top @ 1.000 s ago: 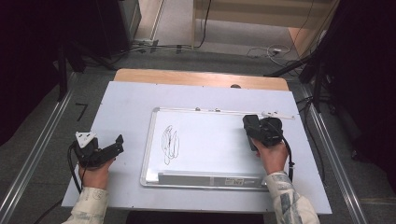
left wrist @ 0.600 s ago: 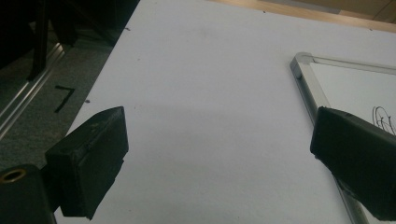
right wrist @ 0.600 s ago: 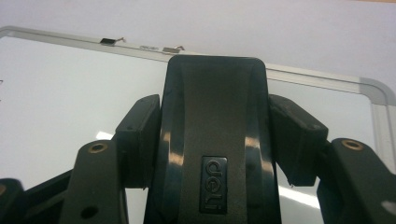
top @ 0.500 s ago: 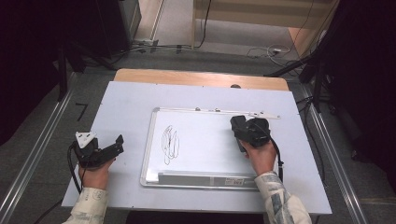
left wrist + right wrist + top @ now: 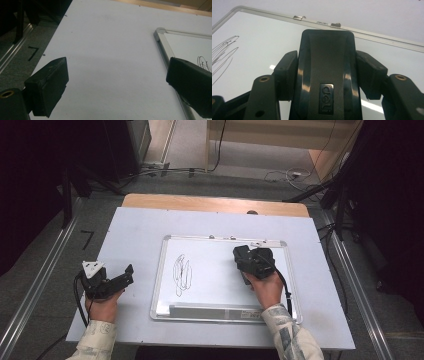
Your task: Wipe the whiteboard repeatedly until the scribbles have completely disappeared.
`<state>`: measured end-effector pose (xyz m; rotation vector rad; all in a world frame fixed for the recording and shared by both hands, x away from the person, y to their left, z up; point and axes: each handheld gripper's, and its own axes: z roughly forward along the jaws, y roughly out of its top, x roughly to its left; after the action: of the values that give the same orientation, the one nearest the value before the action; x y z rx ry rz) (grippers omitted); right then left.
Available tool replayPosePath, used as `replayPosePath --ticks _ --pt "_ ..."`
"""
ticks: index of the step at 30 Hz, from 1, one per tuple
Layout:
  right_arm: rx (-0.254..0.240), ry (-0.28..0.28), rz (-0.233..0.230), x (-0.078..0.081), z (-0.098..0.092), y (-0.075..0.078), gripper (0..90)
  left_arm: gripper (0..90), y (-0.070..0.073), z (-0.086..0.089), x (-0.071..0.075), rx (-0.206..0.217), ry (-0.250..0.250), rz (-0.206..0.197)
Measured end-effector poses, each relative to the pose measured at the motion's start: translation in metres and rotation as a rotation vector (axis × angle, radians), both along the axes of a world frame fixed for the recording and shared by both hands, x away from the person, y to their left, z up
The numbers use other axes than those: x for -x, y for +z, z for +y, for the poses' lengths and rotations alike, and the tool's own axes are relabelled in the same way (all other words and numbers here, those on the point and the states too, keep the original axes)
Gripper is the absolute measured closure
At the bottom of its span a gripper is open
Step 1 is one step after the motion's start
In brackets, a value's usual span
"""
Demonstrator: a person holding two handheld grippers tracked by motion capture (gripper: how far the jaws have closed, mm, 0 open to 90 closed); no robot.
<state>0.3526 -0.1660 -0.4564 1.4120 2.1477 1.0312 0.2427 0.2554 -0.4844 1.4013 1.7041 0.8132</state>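
Eraser [image 5: 325,75]: one, black glossy plastic, oblong with rounded corners, an embossed "deli" badge on its back. It sits clamped between the two jaws of the right gripper [image 5: 248,265], pads pressing its long sides. Its long axis runs along the jaws, nose aimed toward the whiteboard's far frame edge. In the high view the gripper and eraser sit over the right half of the whiteboard [image 5: 215,290], to the right of the scribble; contact with the board surface cannot be told.

Whiteboard: one, rectangular, glossy white face, silver metal frame with rounded corners, two small metal clips [image 5: 299,17] on the far edge, a tray strip along the near edge. It lies flat with its long axis across the table.

Scribble [image 5: 182,272]: one patch of thin black looping pen lines, on the left half of the whiteboard.

Left gripper [image 5: 117,279]: jaws spread wide, nothing between them, resting left of the whiteboard on the table sheet [image 5: 135,235], which is matte pale grey. Its pads [image 5: 48,87] are matte black blocks, pointing toward the whiteboard's far left corner.

Grippers: two, one in each hand.
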Motion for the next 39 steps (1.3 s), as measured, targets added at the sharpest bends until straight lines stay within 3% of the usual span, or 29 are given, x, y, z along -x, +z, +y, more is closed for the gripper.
replayPosePath --ticks 18,39 --pt "0.019 0.086 0.002 0.008 0.046 -0.003 37.4 4.4 0.000 0.000 0.000 0.001 -0.002 -0.006" --pt "0.035 0.146 0.023 0.014 0.081 -0.012 37.4 4.4 0.000 -0.002 -0.001 -0.002 -0.009 -0.003"
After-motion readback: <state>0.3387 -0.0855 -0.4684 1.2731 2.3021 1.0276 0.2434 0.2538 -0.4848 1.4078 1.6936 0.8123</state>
